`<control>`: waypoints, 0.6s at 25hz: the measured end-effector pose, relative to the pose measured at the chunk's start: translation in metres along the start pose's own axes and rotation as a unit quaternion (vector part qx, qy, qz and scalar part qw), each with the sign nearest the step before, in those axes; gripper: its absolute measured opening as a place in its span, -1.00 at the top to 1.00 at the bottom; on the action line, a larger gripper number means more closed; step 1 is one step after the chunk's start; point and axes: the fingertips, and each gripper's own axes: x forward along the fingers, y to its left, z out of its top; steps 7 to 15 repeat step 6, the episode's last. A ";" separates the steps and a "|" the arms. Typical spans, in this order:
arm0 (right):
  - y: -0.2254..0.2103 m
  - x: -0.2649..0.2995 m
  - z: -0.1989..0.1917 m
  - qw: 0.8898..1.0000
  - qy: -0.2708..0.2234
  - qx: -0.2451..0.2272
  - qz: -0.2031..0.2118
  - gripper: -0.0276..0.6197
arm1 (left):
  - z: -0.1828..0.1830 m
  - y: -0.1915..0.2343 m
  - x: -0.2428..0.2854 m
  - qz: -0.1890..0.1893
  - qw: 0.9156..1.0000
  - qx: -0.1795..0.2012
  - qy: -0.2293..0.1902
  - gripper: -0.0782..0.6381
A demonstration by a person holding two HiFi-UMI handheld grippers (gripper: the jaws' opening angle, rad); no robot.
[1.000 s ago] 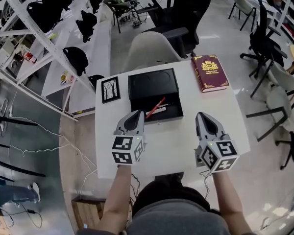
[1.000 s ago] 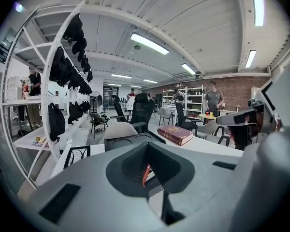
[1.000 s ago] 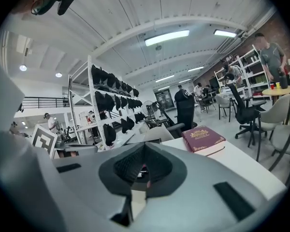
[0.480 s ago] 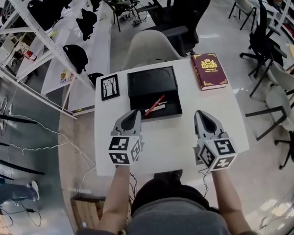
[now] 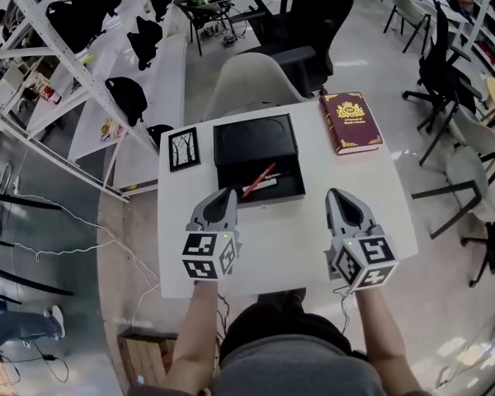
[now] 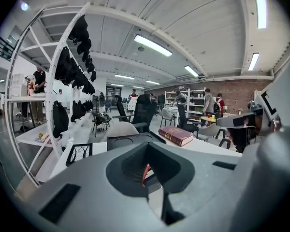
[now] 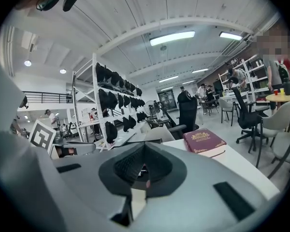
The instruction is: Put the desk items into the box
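Observation:
An open black box (image 5: 287, 190) lies at the middle of the white table (image 5: 289, 238), its lid (image 5: 256, 139) laid flat behind it. A red pen (image 5: 261, 179) and a white pen lie in its tray. A black picture frame (image 5: 184, 148) lies left of the box, and a dark red book (image 5: 351, 122) at the table's far right corner. My left gripper (image 5: 228, 193) is shut and empty, its tip at the box's near left corner. My right gripper (image 5: 337, 194) is shut and empty, right of the box. The book (image 7: 204, 142) shows in the right gripper view, and the frame (image 6: 79, 153) in the left gripper view.
A pale chair (image 5: 252, 81) and a black office chair (image 5: 301, 15) stand beyond the table. White shelving with black bags (image 5: 128, 97) runs along the left. More chairs (image 5: 445, 73) stand to the right. People stand far back in the room (image 6: 209, 103).
Both grippers stay shut and almost still in front of the box. The head view has shifted slightly; nothing on the table has moved.

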 end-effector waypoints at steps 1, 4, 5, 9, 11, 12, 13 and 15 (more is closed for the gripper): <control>0.000 0.000 0.000 1.000 0.000 -0.001 0.000 0.91 | -0.001 -0.001 0.001 -0.001 1.000 0.001 0.001 0.76; 0.000 0.001 -0.001 1.000 0.002 -0.003 0.001 0.91 | -0.003 -0.002 0.003 -0.004 1.000 0.002 0.005 0.76; 0.000 0.002 -0.001 1.000 0.003 -0.004 0.002 0.91 | -0.004 -0.002 0.003 -0.004 1.000 0.001 0.006 0.76; 0.000 0.002 -0.001 1.000 0.003 -0.005 0.003 0.91 | -0.005 -0.002 0.003 -0.004 1.000 0.001 0.007 0.76; 0.000 0.002 -0.001 1.000 0.003 -0.005 0.003 0.91 | -0.005 -0.002 0.003 -0.004 1.000 0.001 0.007 0.76; 0.000 0.002 -0.001 1.000 0.003 -0.005 0.003 0.91 | -0.005 -0.002 0.003 -0.004 1.000 0.001 0.007 0.76; 0.000 0.002 -0.001 1.000 0.003 -0.005 0.003 0.91 | -0.005 -0.002 0.003 -0.004 1.000 0.001 0.007 0.76; 0.000 0.002 -0.001 1.000 0.003 -0.005 0.003 0.91 | -0.005 -0.002 0.003 -0.004 1.000 0.001 0.007 0.76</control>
